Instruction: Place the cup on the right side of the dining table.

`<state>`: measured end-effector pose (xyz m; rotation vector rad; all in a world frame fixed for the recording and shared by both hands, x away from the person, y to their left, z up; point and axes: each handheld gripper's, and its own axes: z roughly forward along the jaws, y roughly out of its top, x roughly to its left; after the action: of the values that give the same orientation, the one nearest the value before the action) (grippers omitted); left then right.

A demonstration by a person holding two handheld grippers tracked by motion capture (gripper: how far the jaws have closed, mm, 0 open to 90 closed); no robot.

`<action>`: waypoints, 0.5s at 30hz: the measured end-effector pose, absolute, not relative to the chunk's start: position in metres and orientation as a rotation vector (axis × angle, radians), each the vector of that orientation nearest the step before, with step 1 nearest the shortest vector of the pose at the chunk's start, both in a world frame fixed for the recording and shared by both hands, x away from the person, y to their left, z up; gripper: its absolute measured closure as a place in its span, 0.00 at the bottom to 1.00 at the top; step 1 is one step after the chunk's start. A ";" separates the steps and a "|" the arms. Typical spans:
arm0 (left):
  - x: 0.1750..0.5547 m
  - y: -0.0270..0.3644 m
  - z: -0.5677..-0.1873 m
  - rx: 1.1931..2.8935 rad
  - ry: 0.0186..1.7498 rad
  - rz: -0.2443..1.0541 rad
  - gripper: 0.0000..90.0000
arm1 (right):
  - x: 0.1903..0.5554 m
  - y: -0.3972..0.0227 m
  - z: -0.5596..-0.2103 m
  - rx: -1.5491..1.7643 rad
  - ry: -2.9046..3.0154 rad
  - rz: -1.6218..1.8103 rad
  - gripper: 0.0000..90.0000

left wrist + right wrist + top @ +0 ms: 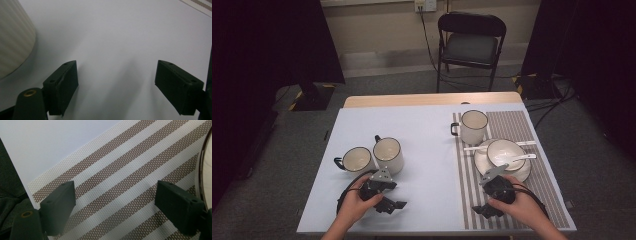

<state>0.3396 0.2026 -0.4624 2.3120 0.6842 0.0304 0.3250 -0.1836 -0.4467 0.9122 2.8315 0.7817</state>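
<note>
1. The left gripper (393, 204) lies low at the lower left of the high view, jaws spread wide with nothing between them, just below two cups (388, 154).
2. The right gripper (484, 210) rests at the lower right over the striped mat (542, 195), jaws released, near the plate (524, 172).

Dim room, soft overhead light, faint shadows, blurry close-up views

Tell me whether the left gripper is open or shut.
Open: the left gripper has its jaws standing wide apart over bare tabletop, nothing between them.
</note>
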 end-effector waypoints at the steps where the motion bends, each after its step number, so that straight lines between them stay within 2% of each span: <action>1: 0.339 0.203 -0.462 2.309 0.686 0.030 0.20 | 0.325 -0.184 -0.447 0.915 2.836 0.773 0.18; 15: 0.337 0.212 -0.464 2.308 0.678 0.051 0.20 | 0.324 -0.186 -0.453 0.879 2.835 0.772 0.18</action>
<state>0.3368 0.2116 -0.4638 2.3077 0.6775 0.0510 0.3239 -0.1858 -0.4528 0.8794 2.8353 0.7717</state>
